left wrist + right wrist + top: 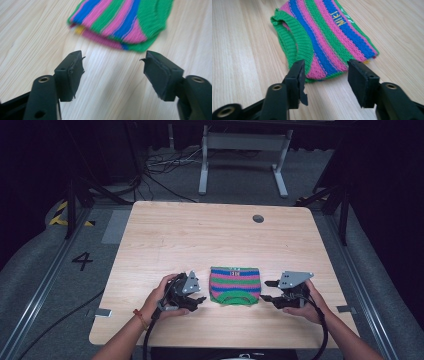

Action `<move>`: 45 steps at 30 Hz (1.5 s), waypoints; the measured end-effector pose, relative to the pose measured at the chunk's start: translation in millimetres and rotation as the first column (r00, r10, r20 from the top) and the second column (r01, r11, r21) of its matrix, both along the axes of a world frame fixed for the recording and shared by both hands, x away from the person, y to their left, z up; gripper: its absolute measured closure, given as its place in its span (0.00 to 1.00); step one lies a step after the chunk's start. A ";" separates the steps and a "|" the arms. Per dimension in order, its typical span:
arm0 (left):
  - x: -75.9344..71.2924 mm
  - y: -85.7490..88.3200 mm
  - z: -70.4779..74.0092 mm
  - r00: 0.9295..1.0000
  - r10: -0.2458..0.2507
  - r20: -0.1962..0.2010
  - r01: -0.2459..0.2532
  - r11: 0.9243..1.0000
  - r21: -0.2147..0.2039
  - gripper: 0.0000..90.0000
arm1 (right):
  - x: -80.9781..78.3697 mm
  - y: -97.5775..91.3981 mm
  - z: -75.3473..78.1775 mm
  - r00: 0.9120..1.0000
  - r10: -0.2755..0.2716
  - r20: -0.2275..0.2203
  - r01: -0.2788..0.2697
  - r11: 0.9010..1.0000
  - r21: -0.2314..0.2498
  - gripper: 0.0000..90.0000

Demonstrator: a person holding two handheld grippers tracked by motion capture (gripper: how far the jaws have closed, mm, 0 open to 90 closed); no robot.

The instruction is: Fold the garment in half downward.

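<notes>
- Clearly folded, a small striped sweater [234,285] lies flat near the front edge of the wooden table [165,235], between the two grippers and apart from both.
- The left gripper [199,300] sits just beside the sweater's left side with its jaws spread and nothing between them; the left gripper view has bare wood in the gap, and the fabric [120,22] lies beyond the tips.
- The right gripper [267,290] waits just beside the right side, its jaws likewise parted and unloaded; in the right gripper view the folded edge [324,45] lies just past the tips, untouched.
- Judging by the neat rectangle and the two tools flanking it, the fold looks finished and let go, each hand keeping to its own side.
- From the high view come the layout, the person's hands, the trailing cables and a round hole [258,218] at the far side of the table.
- Closer in, the right gripper view brings out the green ribbed neckline [294,42] and small yellow lettering [342,21]; the left gripper view reveals stacked layers at the folded edge and a scrap of yellow [79,30] tucked between them.
</notes>
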State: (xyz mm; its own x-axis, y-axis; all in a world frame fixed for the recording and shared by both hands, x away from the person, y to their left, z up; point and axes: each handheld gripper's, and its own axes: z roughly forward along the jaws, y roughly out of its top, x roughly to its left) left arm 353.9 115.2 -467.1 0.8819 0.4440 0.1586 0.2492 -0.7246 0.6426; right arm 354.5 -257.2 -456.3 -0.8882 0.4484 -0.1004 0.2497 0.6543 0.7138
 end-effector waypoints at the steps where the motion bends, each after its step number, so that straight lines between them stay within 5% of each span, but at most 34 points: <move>1: -1.0 3.5 -0.3 1.000 0.009 0.000 -0.009 1.000 -0.004 0.31 | -0.4 -2.1 0.3 1.000 -0.006 0.000 0.006 1.000 -0.004 0.49; 15: -12.4 42.9 2.6 0.998 0.066 0.010 -0.066 0.998 0.000 0.23 | -15.0 -40.8 -6.5 0.988 -0.147 0.039 0.148 0.988 -0.039 0.27; 21: -13.6 49.9 -1.4 0.997 0.079 0.013 -0.080 0.996 0.039 0.23 | -19.4 -57.7 -10.6 0.983 -0.181 0.035 0.182 0.982 -0.046 0.26; 27: -15.2 60.3 -7.1 0.995 0.102 -0.010 -0.102 0.994 0.030 0.23 | -24.6 -75.4 -14.6 0.978 -0.206 0.029 0.207 0.977 -0.041 0.25; 34: -19.4 76.4 -8.4 0.994 0.102 -0.040 -0.104 0.994 -0.039 0.22 | -31.7 -94.9 -19.3 0.973 -0.229 0.009 0.229 0.973 -0.030 0.26; 45: -27.2 101.5 -17.8 0.989 0.134 -0.067 -0.135 0.991 -0.010 0.20 | -42.9 -122.2 -30.9 0.960 -0.278 -0.023 0.277 0.961 -0.020 0.24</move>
State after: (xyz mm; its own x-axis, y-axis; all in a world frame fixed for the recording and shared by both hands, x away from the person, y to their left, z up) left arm 326.6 216.6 -484.9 0.8225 0.5609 0.0949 0.3858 -0.6727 0.6314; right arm 311.6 -379.4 -487.2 -0.7314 0.6762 -0.0884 0.4412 0.5680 0.6948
